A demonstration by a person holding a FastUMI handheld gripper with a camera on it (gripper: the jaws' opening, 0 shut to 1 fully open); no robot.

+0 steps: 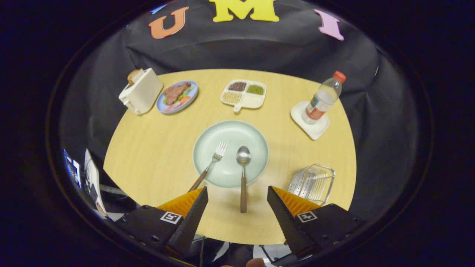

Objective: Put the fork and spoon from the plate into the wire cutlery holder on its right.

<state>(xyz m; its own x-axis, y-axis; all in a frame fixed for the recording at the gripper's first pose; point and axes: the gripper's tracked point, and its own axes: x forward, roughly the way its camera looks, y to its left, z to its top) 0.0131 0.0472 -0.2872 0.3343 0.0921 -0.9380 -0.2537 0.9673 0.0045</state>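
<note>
Gripper view: we see the gripper [237, 196] with its fingers spread wide and holding nothing, poised above the near edge of the round pale wooden table [148, 155]. Just ahead lies the pale green round plate [256, 137]. The wooden-handled metal fork [209, 167] rests on the plate's left side, its handle running off the rim toward the left finger. The wooden-handled metal spoon [243, 174] has its bowl on the plate and its handle pointing back between the fingers (we judge it the easier first pick). The silver wire cutlery holder [311, 183] sits right of the plate, just beyond the right finger, empty as far as we can tell.
</note>
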